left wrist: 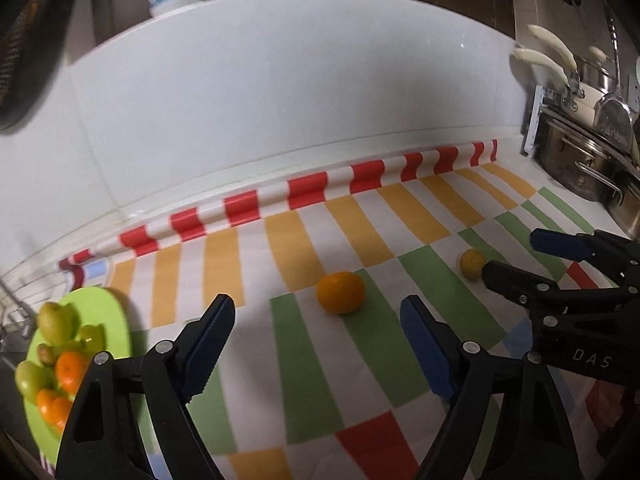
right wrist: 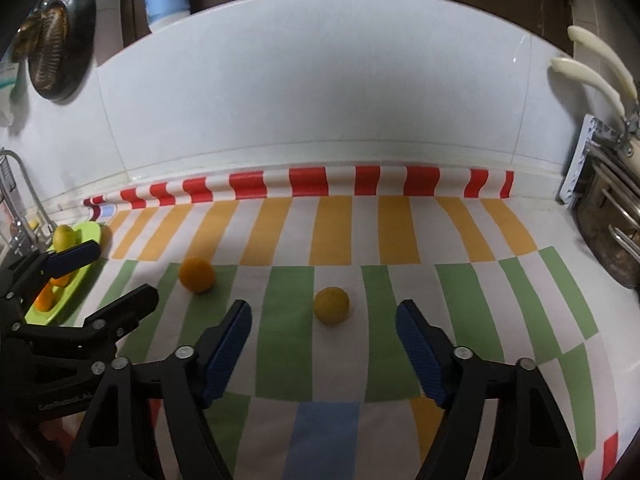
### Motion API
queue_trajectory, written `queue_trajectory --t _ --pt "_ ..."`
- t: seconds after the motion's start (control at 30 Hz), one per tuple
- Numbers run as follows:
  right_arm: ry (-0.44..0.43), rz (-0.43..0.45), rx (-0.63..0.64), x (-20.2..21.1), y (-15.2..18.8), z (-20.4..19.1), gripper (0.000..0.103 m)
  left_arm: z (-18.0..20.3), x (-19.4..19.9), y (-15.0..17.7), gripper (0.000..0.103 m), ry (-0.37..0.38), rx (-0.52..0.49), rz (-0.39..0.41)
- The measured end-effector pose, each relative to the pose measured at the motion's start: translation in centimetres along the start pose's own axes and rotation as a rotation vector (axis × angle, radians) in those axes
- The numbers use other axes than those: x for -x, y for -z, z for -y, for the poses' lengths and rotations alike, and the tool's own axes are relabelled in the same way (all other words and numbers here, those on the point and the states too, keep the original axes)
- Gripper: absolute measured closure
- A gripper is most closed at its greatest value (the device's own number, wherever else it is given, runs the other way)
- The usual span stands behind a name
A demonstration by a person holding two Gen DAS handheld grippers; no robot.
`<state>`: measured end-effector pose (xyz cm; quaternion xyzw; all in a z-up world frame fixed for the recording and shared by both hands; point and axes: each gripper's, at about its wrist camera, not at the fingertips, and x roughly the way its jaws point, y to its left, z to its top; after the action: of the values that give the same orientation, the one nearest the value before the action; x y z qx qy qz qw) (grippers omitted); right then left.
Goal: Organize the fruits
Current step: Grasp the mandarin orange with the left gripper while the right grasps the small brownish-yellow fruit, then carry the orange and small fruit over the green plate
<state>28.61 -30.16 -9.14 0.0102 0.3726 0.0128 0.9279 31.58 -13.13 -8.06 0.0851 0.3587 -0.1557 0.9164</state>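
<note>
An orange (left wrist: 341, 293) lies on the striped cloth just ahead of my open, empty left gripper (left wrist: 316, 312); it also shows in the right wrist view (right wrist: 196, 275). A yellow lemon (right wrist: 331, 305) lies just ahead of my open, empty right gripper (right wrist: 324, 316); in the left wrist view the lemon (left wrist: 472, 264) sits by the right gripper (left wrist: 508, 252). A green plate (left wrist: 116, 312) at the left holds several green fruits and oranges; it also shows in the right wrist view (right wrist: 86, 270), partly behind the left gripper (right wrist: 116, 276).
The striped cloth (right wrist: 292, 344) covers the counter up to a white tiled wall (right wrist: 320, 100). Steel pots (left wrist: 580, 160) and utensils stand at the right. A sink tap and rack (right wrist: 20, 200) stand at the far left. A dark pan (right wrist: 60, 44) hangs on the wall.
</note>
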Motion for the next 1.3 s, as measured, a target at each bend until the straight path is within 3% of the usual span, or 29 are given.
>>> queue_trajectory --t 0.43,0.5,0.7,0.97,1.3 --pt "-0.059 -0.093 -0.01 -4.7 -0.4 0.5 0.055 0.8 -5.3 -1.0 0.048 0.095 -0.005 -0.103" --pt "-0.059 -0.104 -0.011 -5.1 -0.4 0.5 0.061 0.8 -5.6 -1.0 0.056 0.092 0.005 -0.092" --pt "-0.051 -0.116 -0.016 -5.7 -0.4 0.7 0.076 0.8 -6.3 -0.9 0.067 0.089 0.017 -0.109" --pt "-0.059 -0.091 -0.016 -4.8 -0.8 0.2 0.076 0.8 -5.5 -0.9 0.067 0.1 0.025 -0.101" --pt "-0.084 -0.037 0.007 -0.9 -1.3 -1.3 0.076 0.4 -1.0 -0.7 0.067 0.086 0.032 -0.048"
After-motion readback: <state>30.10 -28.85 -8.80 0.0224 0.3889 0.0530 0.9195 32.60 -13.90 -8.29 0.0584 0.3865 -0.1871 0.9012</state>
